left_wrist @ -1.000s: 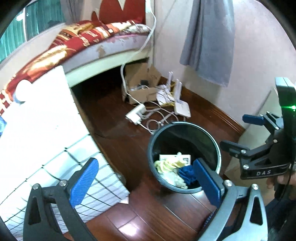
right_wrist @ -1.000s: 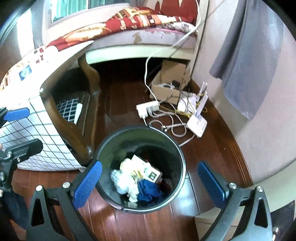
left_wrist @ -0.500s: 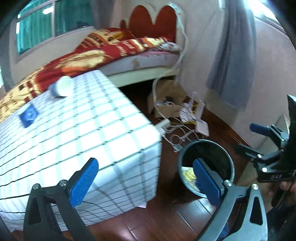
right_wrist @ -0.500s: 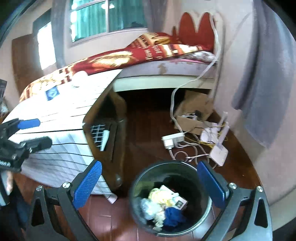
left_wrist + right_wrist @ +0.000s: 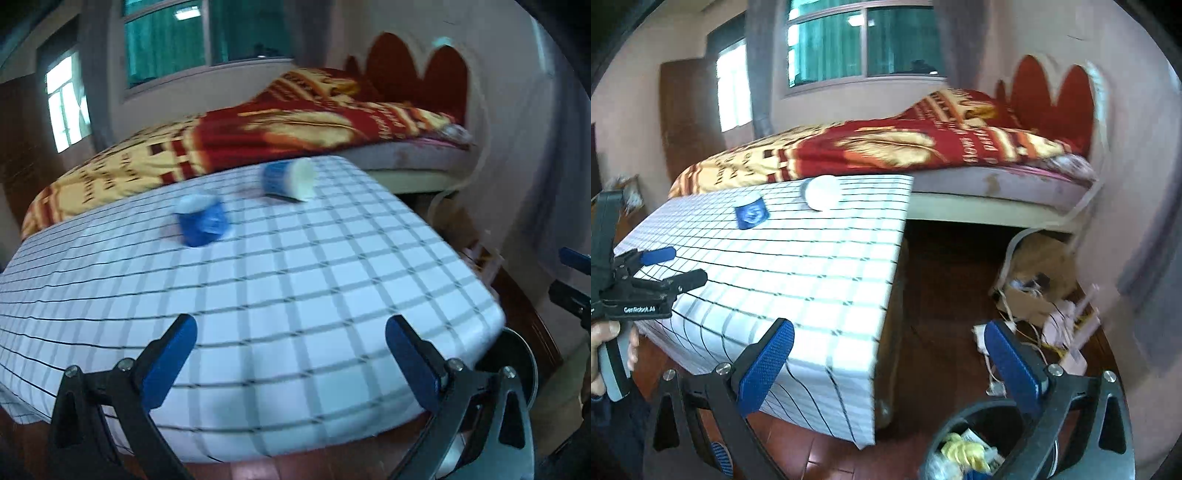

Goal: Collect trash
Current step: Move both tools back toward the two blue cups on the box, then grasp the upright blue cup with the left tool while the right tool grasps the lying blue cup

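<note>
Two blue paper cups sit on the checked tabletop (image 5: 295, 295) near its far edge: one upright cup (image 5: 201, 219) and, just beyond it, a tipped cup (image 5: 288, 181) lying on its side with its white mouth turned right. The left claw (image 5: 291, 354) hovers over the near part of the tabletop, blue pads spread wide and holding nothing, well short of both cups. The right claw (image 5: 890, 362) is likewise agape and empty beside the tabletop's corner, above the dark trash bin (image 5: 964, 443) on the wooden floor (image 5: 942, 295), with the bed (image 5: 923, 147) behind.
</note>
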A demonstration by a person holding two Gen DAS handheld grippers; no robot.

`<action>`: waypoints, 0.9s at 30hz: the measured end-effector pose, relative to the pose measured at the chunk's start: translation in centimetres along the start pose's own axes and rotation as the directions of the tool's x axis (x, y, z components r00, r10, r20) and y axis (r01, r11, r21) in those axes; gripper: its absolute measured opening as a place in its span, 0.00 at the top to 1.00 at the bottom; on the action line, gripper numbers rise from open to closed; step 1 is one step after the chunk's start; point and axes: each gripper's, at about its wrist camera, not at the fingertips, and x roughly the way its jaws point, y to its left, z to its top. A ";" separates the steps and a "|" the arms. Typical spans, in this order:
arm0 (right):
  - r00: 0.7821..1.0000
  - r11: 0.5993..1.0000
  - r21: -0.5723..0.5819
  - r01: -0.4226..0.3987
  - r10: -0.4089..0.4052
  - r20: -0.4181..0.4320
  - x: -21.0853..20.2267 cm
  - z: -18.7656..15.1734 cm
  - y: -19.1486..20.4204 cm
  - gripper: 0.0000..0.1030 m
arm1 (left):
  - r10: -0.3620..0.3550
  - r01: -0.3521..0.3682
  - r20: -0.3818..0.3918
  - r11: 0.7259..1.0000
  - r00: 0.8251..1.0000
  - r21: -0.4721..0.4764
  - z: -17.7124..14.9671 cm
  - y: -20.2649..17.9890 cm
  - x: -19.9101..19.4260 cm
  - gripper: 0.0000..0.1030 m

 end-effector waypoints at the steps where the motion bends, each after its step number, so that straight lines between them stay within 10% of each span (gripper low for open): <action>1: 1.000 1.000 -0.013 -0.007 0.007 -0.002 0.7 0.8 0.6 0.00 | 0.011 -0.011 0.002 1.000 1.000 -0.012 0.2 0.8 0.3 0.01; 17: 0.970 0.968 -0.122 -0.218 0.202 -0.133 20.3 15.0 7.7 0.00 | 0.085 -0.088 -0.029 0.989 0.996 -0.123 5.9 8.7 10.3 0.01; 27: 0.941 0.946 -0.190 -0.263 0.208 -0.269 32.3 17.8 9.2 0.00 | 0.082 -0.092 -0.078 0.987 0.994 -0.134 8.9 9.7 15.9 0.04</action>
